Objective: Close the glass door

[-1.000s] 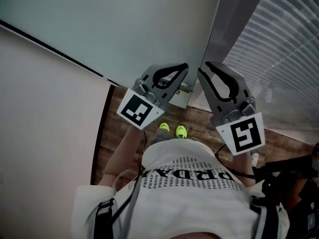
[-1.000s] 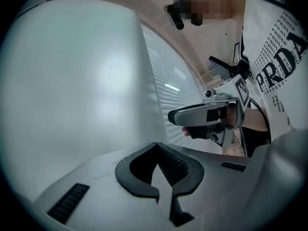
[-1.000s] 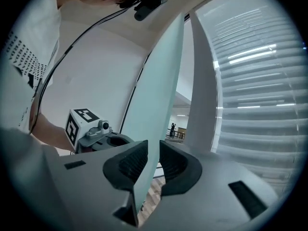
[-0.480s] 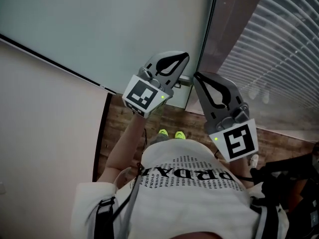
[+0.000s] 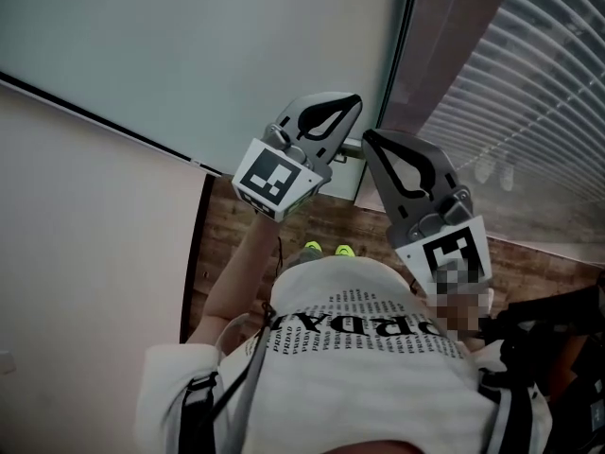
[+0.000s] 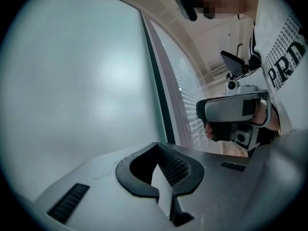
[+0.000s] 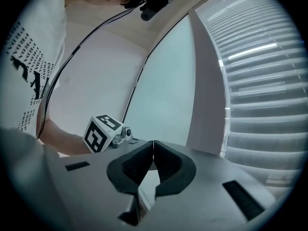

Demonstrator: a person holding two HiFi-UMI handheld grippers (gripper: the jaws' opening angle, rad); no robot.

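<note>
Nearby, glass door edge; left claw, right claw closed.

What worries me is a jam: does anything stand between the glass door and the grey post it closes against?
Nothing visible does. The glass door lies with its edge along the grey post, with only a thin dark line between them.

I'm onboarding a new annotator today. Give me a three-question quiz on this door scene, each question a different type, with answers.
1. True or false: the right gripper has its jaws clamped on the edge of the glass door.
2. Beside the door's grey frame post are: A) slatted blinds B) bookshelves C) curtains.
3. What colour are the person's shoes?
Key: 1 false, the jaws are together with nothing between; 2 A; 3 neon yellow.
</note>
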